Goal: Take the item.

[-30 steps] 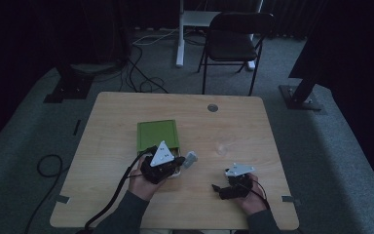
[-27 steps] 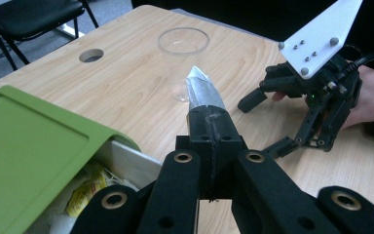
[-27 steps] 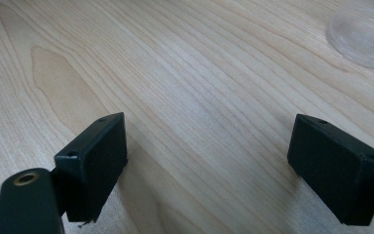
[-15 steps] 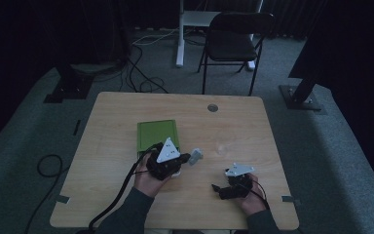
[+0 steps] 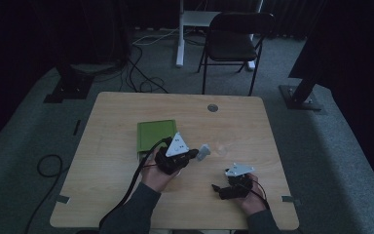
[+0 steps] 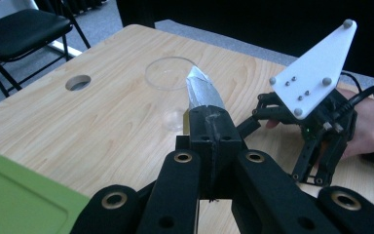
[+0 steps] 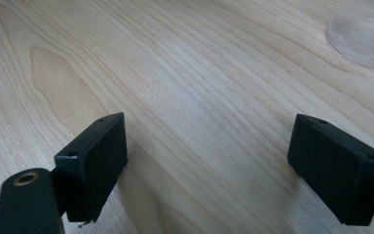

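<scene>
My left gripper (image 6: 213, 127) is shut on a small silvery packet (image 6: 202, 92), which sticks out past the jaw tips and points at a clear plastic cup (image 6: 170, 80) standing upright just beyond it. From above, the left gripper (image 5: 191, 155) is at mid-table with the packet (image 5: 203, 152) a little left of the faint cup (image 5: 220, 146). The right gripper (image 5: 217, 189) rests low on the table at the front right, held by a hand. Its jaws are wide open over bare wood (image 7: 207, 161), and the cup's rim (image 7: 365, 36) shows at the far right.
A flat green tray (image 5: 153, 134) lies on the wooden table (image 5: 253, 122) just left of my left hand, and its corner (image 6: 19, 195) is in the left gripper view. A round cable hole (image 5: 213, 107) is near the far edge. A black chair (image 5: 233, 44) stands beyond the table.
The left gripper has carried the silvery packet to the right, closer to the clear cup. The right gripper has stayed in place.
</scene>
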Tool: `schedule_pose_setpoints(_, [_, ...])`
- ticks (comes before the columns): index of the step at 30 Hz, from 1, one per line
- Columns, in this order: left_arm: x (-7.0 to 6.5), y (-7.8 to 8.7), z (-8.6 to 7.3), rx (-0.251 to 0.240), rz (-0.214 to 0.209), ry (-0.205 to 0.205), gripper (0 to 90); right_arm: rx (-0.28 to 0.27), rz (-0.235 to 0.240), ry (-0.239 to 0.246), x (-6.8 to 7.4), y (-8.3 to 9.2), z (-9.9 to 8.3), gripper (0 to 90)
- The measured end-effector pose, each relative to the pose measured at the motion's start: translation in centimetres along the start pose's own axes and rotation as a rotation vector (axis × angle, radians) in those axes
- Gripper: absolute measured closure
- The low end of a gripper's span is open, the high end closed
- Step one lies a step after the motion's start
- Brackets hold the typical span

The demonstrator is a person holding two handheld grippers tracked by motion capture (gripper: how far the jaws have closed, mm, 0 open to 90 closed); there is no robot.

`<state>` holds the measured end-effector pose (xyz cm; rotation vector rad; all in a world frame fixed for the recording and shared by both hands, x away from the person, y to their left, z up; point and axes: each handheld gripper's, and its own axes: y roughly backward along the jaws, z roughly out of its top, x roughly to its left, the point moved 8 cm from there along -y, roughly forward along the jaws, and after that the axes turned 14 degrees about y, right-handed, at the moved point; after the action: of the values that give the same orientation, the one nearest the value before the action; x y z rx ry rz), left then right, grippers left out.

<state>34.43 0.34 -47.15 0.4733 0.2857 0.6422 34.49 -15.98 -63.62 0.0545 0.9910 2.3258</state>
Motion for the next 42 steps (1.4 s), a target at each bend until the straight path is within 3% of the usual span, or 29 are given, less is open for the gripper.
schedule_pose_setpoints(42, [0.7,-4.2,3.0,0.010,-0.012,0.006,90.0,0.000,-0.001,0.000,0.0,0.0,0.0,14.0])
